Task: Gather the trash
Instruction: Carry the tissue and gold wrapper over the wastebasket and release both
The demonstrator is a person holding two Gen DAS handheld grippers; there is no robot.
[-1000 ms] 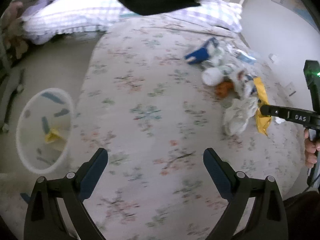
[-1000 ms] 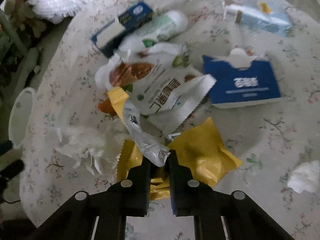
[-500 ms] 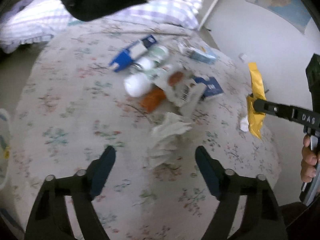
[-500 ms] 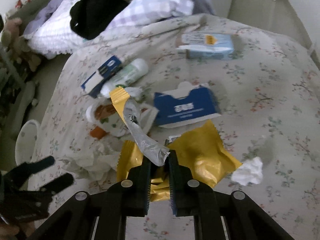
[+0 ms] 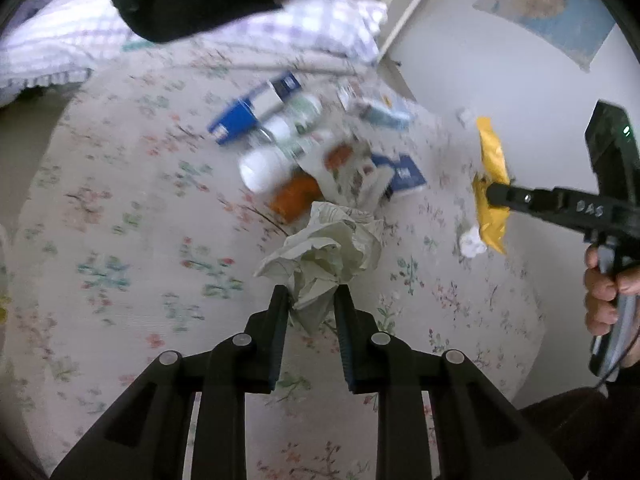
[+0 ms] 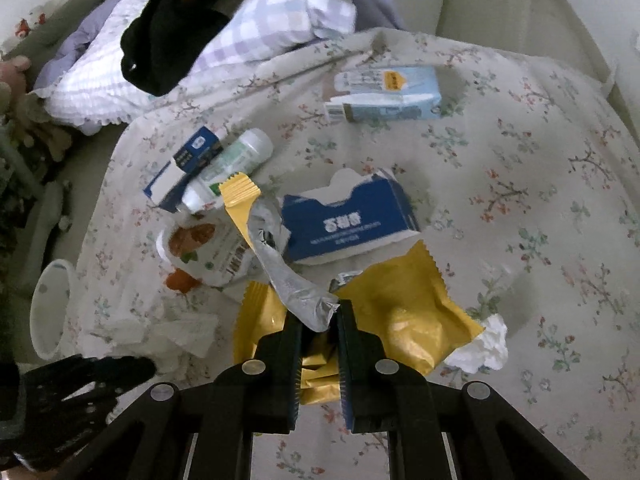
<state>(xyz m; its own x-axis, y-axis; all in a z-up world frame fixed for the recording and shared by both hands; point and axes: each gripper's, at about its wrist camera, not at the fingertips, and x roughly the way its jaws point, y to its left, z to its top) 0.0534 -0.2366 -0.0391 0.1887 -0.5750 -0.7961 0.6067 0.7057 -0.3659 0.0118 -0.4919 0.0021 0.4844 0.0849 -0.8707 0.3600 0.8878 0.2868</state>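
Closed left gripper (image 5: pixel 310 300) on crumpled tissue (image 5: pixel 324 248), near on bed (image 5: pixel 120 240); right gripper (image 6: pixel 319 312) clenched on yellow wrapper (image 6: pixel 404 316); both bin-ready.

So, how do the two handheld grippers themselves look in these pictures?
Both are matte black plastic. The left gripper has two angular fingers with dark blue ribbed pads and round silver screw heads. The right gripper is built alike, with toothed pads. Seen from the left wrist, it carries raised letters "DAS", a small green light, a grey handle with a black cable, and a dark sleeve below.
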